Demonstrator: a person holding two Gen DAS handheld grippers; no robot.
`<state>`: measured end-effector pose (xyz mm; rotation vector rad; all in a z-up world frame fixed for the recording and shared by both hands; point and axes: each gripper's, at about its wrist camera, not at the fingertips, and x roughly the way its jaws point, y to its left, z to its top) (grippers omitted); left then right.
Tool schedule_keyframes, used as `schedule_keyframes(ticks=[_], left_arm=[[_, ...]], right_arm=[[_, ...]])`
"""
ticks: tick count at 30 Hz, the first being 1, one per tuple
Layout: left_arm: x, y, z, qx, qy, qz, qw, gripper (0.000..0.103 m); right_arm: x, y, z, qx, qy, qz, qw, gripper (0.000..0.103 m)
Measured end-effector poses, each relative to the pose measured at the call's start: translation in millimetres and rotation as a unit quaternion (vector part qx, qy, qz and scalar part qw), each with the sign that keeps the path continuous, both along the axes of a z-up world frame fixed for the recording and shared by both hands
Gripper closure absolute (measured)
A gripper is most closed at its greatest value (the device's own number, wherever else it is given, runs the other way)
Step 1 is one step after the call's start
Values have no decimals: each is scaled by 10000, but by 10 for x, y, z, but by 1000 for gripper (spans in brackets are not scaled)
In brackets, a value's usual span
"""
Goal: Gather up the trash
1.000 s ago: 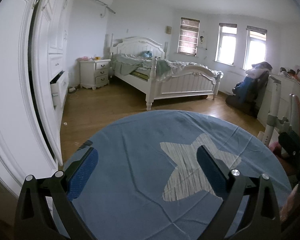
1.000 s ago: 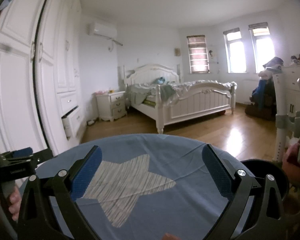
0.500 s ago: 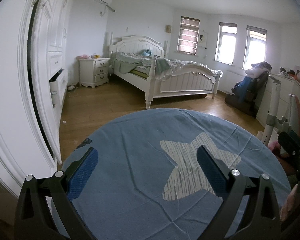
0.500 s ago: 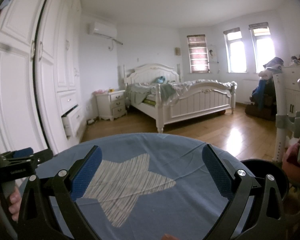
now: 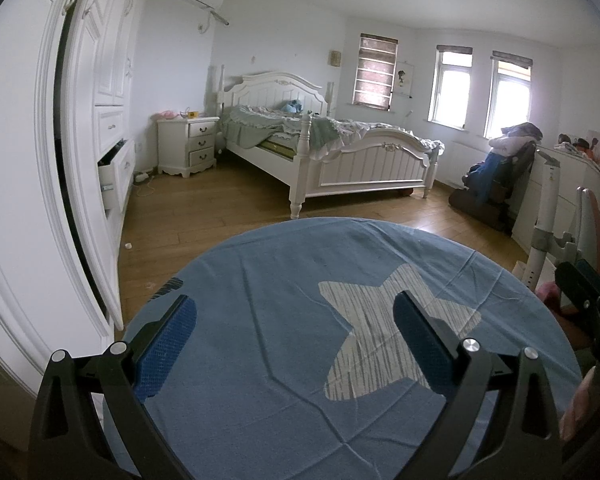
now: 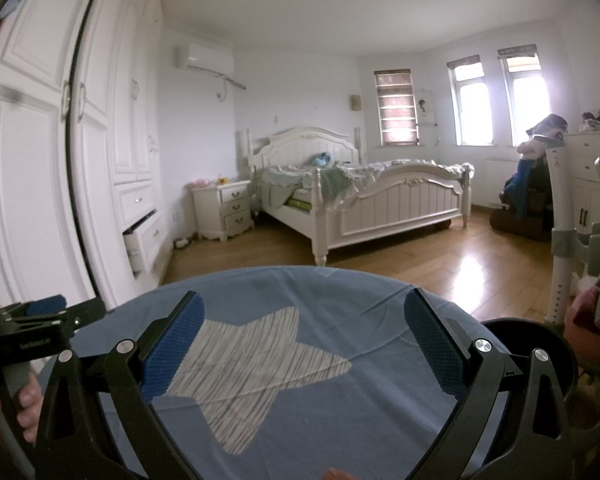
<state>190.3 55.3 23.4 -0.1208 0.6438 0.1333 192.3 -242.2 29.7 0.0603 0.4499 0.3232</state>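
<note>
Hovering over the blue star-print cloth, the left gripper had its fingers spread wide with nothing between them, and the right gripper matched it, pads apart and empty above the same cloth. Trash to collect? Hard to pick out: only a small white scrap lay on the wood floor at ten o'clock in the left view, near the wardrobe. A dark round bin sat at three o'clock in the right view, just beside the right finger. The bed stood at twelve o'clock.
</note>
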Motion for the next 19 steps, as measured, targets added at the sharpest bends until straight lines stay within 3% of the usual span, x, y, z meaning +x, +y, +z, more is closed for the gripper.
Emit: schedule_keyframes(ticks=[19], left_arm=[[31, 33, -7, -85, 1, -130, 9999, 5]], right_arm=[[-1, 1, 4, -4, 9, 1, 10000, 5]])
